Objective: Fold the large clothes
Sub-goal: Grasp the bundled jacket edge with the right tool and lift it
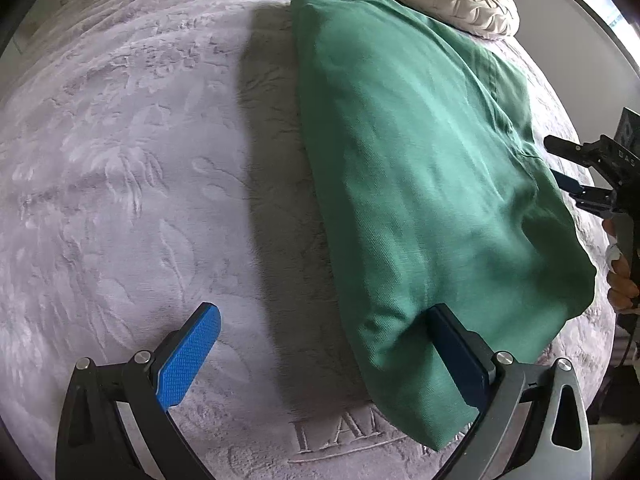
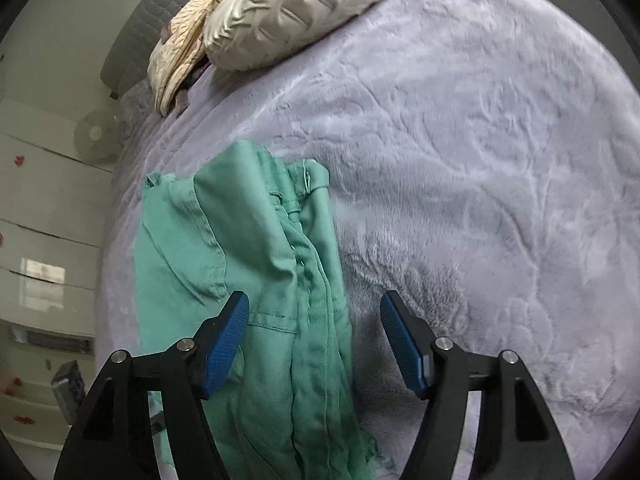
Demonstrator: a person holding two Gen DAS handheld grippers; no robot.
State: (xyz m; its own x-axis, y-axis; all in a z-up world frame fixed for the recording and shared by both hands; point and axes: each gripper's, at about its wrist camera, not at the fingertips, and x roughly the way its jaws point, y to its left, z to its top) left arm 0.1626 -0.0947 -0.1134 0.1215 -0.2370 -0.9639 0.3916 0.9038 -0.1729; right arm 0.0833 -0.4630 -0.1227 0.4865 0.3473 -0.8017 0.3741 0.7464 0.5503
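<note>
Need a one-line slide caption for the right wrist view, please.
Right tool open above the folded green trousers on a lilac embossed blanket, cream cushion beyond.

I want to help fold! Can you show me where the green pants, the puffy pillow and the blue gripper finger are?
green pants (image 1: 420, 168): left wrist view, middle of the cloth.
puffy pillow (image 2: 288, 12): right wrist view, its quilted top.
blue finger (image 1: 188, 360): left wrist view, its textured pad.

green trousers (image 1: 420, 168) lie folded lengthwise on the bed, waistband crumpled.
</note>
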